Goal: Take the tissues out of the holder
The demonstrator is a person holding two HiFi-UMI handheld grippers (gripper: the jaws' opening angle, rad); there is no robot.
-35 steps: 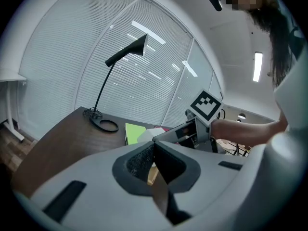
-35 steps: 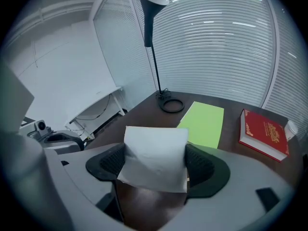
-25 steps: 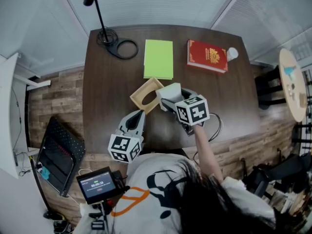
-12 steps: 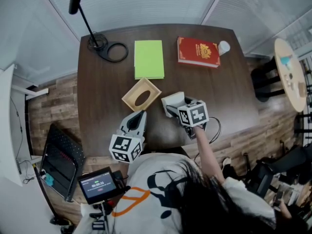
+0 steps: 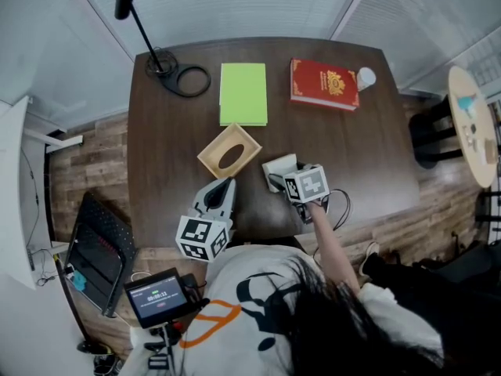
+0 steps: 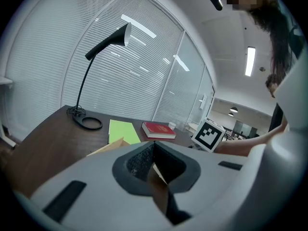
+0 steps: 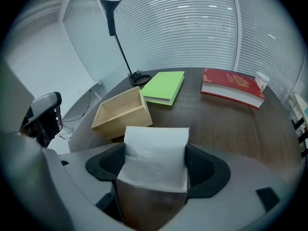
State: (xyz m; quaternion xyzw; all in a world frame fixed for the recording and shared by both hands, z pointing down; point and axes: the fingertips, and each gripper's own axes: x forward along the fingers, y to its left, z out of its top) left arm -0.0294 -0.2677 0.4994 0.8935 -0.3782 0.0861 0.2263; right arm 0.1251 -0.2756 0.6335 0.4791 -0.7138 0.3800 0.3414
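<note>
Now | right claw (image 7: 155,166) clamps one tissue pack (image 7: 156,141) | left claw (image 6: 153,155) closed, empty | one holder (image 7: 120,112)

1. The right gripper (image 7: 155,167) fills the lower frame, its jaws closed from 9 and 3 o'clock onto a white folded stack of tissues (image 7: 156,148), which stands upright between the dark pads.
2. The wooden holder (image 7: 120,112) lies at 11 o'clock from the tissues, tipped on its side on the dark table (image 7: 221,124), its open face showing, apart from the stack.
3. A green notebook (image 7: 163,86) lies flat at 12 o'clock, beyond the holder.
4. A red book (image 7: 232,93) lies at 1 o'clock, with a pale cup (image 7: 262,81) just beside its far right corner.
5. A black lamp (image 7: 111,13) rises at 11 o'clock, its base near the green notebook's far edge.
</note>
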